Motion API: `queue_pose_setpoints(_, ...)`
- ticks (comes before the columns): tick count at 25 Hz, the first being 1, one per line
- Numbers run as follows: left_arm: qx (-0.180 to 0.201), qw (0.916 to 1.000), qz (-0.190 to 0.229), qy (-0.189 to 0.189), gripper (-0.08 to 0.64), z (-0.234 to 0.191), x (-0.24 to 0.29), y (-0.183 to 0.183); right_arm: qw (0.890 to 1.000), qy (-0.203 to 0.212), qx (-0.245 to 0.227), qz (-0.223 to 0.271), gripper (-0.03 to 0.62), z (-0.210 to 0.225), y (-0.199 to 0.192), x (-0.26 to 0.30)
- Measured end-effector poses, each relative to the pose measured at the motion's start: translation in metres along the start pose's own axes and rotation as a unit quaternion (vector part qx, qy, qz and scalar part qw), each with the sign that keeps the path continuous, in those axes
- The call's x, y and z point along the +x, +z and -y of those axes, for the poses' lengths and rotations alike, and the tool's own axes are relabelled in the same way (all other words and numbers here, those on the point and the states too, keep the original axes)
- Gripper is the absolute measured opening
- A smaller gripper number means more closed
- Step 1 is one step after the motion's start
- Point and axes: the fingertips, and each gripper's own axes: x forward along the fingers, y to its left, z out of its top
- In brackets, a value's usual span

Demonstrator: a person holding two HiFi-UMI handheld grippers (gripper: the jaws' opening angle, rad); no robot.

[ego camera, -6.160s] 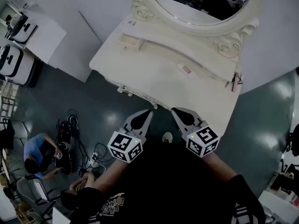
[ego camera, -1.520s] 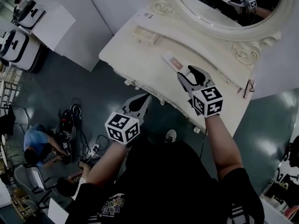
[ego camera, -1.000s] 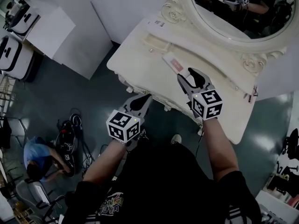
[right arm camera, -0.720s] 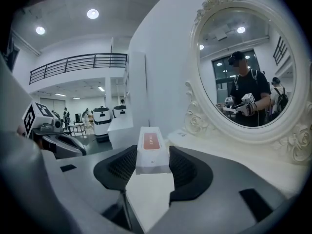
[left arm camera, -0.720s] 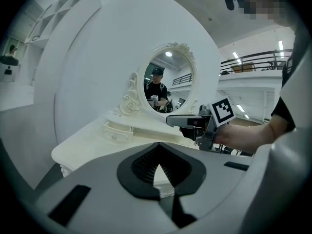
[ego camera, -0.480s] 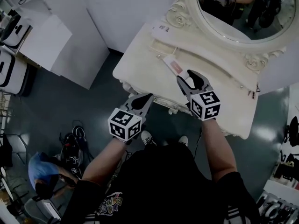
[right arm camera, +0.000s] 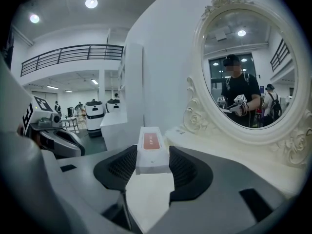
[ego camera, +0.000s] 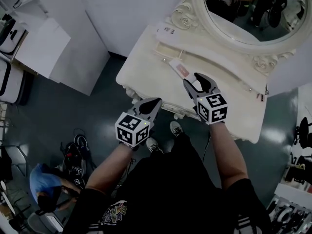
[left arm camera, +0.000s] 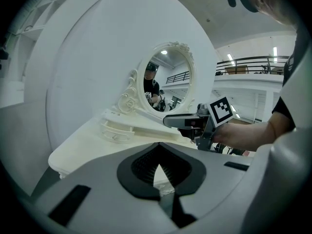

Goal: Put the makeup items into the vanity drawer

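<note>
One box (ego camera: 179, 69) | well off vanity (ego camera: 141, 65) front edge | right gripper (ego camera: 194, 78) jaws apart

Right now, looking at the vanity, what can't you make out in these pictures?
- Print on the box: too small and soft in the right gripper view and the head view.
- Inside of the small drawer on top: it is shut.
- Small dark things at the right end of the table: too tiny, head view.
- Table's front: seen edge-on in the head view, partly behind the left gripper.
</note>
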Motion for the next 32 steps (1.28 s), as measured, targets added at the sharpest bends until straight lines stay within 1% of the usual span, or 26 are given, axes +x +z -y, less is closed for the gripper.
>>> queue_pose_setpoints(4, -0.002, 0.9999, 0.004, 0.011, 0.002, -0.008, 0.013, 0.007, 1.000, 0.011, -0.008, -0.013, 0.224, 0.015, -0.001, 0.020)
queue_pose_setpoints(7, -0.007, 0.9996, 0.008, 0.027, 0.002, -0.017, 0.025, 0.015, 0.999, 0.026, -0.019, -0.026, 0.224, 0.029, 0.001, 0.041)
queue_pose_setpoints(14, -0.017, 0.9985, 0.008, 0.051, 0.002, -0.031, 0.051, 0.025, 0.995, 0.056, -0.050, -0.058, 0.224, 0.059, -0.002, 0.096)
queue_pose_setpoints(19, -0.030, 0.9972, 0.007, 0.068, 0.002, -0.046, 0.063, 0.026, 0.991, 0.077, -0.078, -0.083, 0.224, 0.066, -0.009, 0.131)
queue_pose_setpoints(26, -0.052, 0.9943, 0.009, 0.093, 0.002, -0.064, 0.073, 0.023, 0.983, 0.100, -0.106, -0.114, 0.224, 0.070, -0.017, 0.165)
queue_pose_setpoints(32, -0.063, 0.9923, 0.011, 0.106, 0.002, -0.073, 0.081, 0.022, 0.975, 0.108, -0.137, -0.134, 0.224, 0.076, -0.027, 0.189)
